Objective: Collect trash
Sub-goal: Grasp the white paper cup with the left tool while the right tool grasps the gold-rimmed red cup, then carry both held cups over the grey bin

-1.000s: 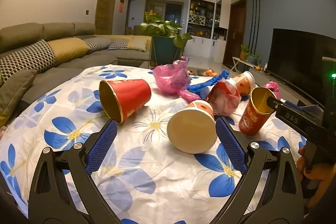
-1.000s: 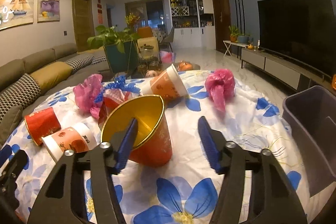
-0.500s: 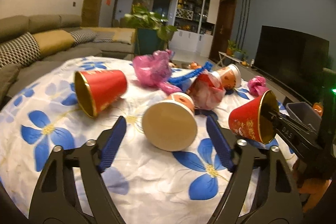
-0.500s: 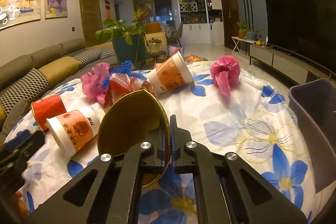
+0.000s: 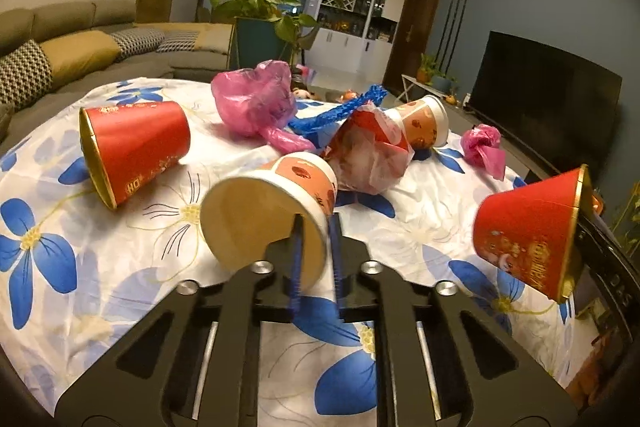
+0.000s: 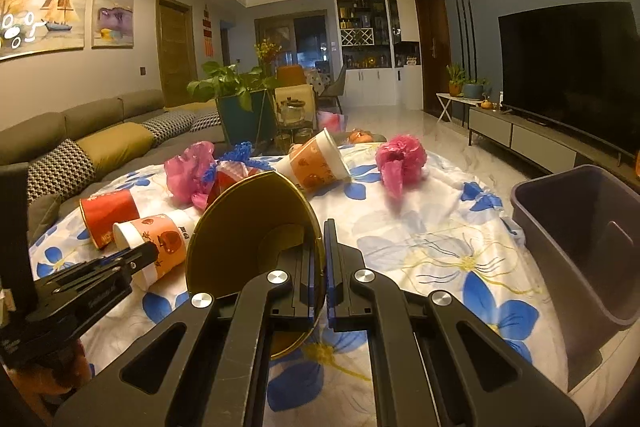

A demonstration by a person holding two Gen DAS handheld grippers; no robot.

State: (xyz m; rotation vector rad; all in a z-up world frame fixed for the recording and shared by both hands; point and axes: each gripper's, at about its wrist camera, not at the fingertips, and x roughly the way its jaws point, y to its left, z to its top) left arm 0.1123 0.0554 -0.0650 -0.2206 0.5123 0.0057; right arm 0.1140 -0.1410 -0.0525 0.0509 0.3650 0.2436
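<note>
The left gripper [image 5: 316,251], open a second ago, now pinches the rim of the white-and-orange paper cup [image 5: 276,207] lying mid-table. The right gripper [image 6: 319,267] clamps the gold-lined red cup [image 6: 256,251], lifted. Only its view shows the grey plastic bin [image 6: 580,259] at the floral tablecloth's [image 6: 440,247] right edge.

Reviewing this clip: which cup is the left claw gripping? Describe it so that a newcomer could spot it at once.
Start at the flowered tablecloth. The cup lies on its side at its near middle: the orange-and-white paper cup, whose rim the left claw pinches. Unlike the red cup lying to its left, it has a cream inside, and its twin lies farther back, ungripped.
</note>
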